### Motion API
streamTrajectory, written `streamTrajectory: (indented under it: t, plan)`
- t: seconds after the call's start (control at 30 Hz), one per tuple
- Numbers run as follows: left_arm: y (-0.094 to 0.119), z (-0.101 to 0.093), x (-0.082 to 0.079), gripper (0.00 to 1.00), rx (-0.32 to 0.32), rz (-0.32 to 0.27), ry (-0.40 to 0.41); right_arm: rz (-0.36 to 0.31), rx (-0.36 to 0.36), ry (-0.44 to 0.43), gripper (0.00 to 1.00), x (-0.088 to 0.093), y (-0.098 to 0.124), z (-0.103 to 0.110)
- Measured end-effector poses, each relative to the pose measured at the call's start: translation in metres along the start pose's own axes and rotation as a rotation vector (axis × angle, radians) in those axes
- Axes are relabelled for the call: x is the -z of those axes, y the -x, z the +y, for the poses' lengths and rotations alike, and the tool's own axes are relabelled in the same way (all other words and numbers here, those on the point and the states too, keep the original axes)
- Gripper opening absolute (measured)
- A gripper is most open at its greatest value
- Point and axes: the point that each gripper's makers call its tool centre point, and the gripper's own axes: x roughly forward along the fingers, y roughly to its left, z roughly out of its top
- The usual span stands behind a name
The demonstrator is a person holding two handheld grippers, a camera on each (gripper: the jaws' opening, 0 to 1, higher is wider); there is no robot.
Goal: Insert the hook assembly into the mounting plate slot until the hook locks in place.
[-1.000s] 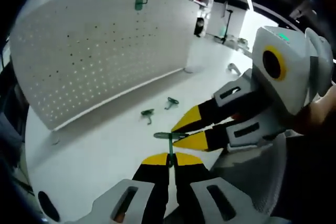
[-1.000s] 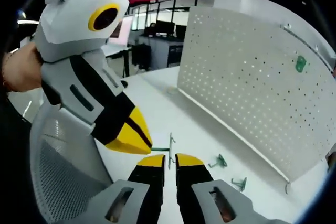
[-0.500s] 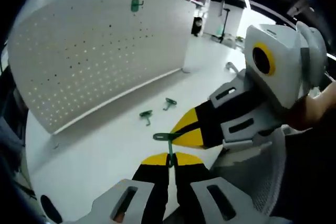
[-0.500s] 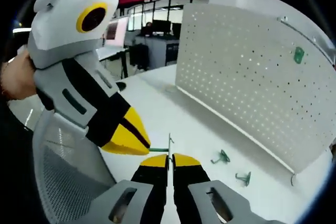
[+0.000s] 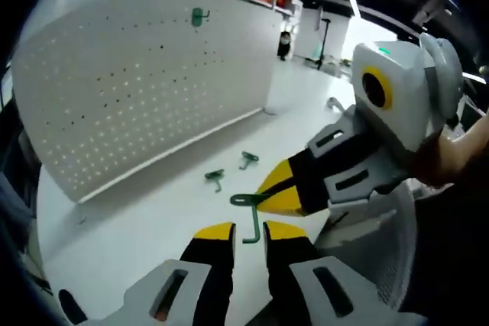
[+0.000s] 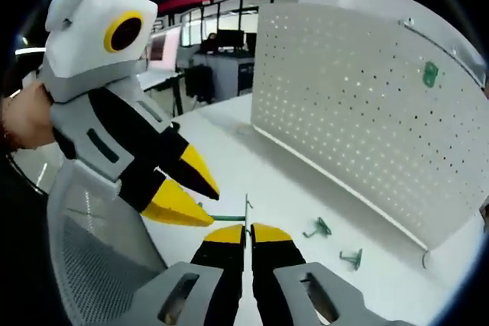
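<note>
Left gripper (image 5: 248,228): jaws parted, the green L-shaped metal hook (image 5: 249,217) between them, its stem untouched. Right gripper (image 6: 248,230): jaws pressed together on the same hook's thin plate, holding it above the white table (image 5: 145,219). Two spare green hooks (image 5: 229,169) lie before the white perforated mounting board (image 5: 145,82); another green hook (image 5: 199,14) hangs near its top.

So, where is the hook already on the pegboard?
In the right gripper view, the hook hangs high on the pegboard, far right, near its top edge.
</note>
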Motion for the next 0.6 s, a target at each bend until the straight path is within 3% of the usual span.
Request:
streamTrajectory:
  t: [0.2, 0.4, 0.5, 0.6]
  plan:
    - [0.002, 0.002, 0.001, 0.36, 0.016, -0.017, 0.019, 0.004, 0.021, 0.006, 0.00, 0.001, 0.003, -0.009]
    - [0.006, -0.008, -0.010, 0.55, 0.091, -0.097, 0.112, 0.000, 0.034, -0.008, 0.00, 0.000, 0.005, -0.018]
    - [0.011, -0.010, -0.016, 0.68, 0.102, -0.132, 0.107, -0.002, 0.040, -0.009, 0.00, -0.001, 0.006, -0.021]
    - [0.014, -0.010, -0.018, 0.74, 0.104, -0.145, 0.103, -0.004, 0.045, -0.011, 0.00, -0.001, 0.007, -0.025]
